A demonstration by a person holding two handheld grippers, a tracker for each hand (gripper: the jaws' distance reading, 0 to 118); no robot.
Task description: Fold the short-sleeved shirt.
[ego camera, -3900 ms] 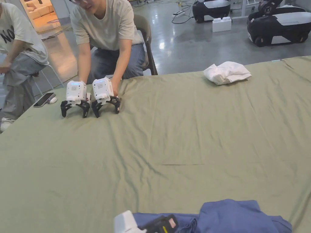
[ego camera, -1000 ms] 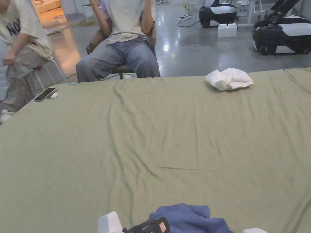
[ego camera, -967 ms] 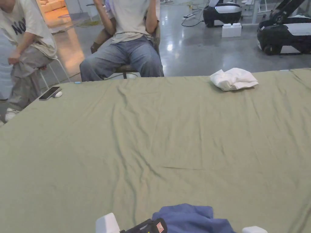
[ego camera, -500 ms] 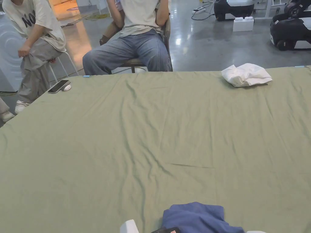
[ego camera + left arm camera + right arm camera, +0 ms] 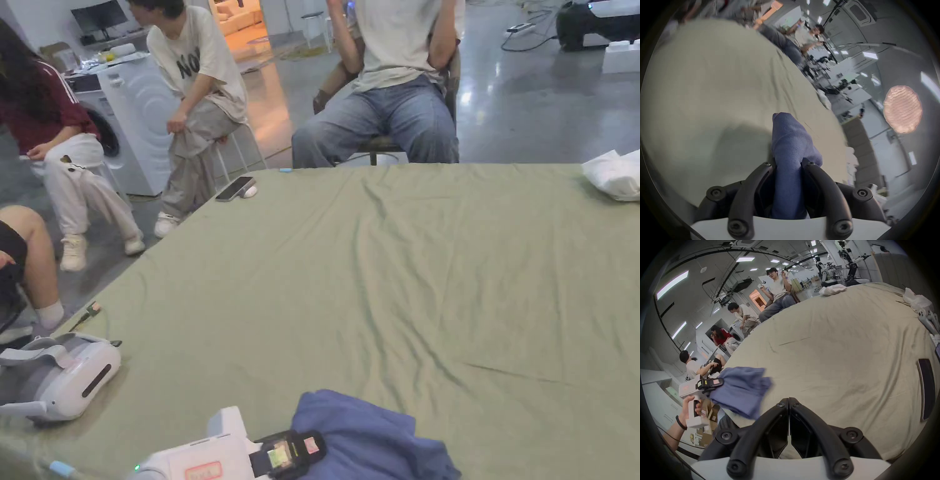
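The blue short-sleeved shirt (image 5: 375, 437) is bunched up at the near edge of the green-covered table (image 5: 406, 269). My left gripper (image 5: 300, 450) is shut on a thick fold of it. In the left gripper view the blue shirt (image 5: 786, 138) runs between both jaws of my left gripper (image 5: 788, 162) and sticks out past them. In the right gripper view the blue shirt (image 5: 740, 389) hangs from the left gripper (image 5: 709, 383), lifted at the table's edge. My right gripper (image 5: 789, 400) is shut with nothing in it, to the shirt's right above the cover.
A white headset (image 5: 59, 375) lies at the table's near left corner. A phone (image 5: 234, 187) lies at the far left edge, a white cloth bundle (image 5: 615, 175) at the far right. A dark flat device (image 5: 926, 389) lies to my right. Several people sit beyond the table.
The head camera has swung left. The shirt, spread wider earlier, is now gathered into a bunch in my left gripper. The person opposite has lifted a pair of grippers off the table.
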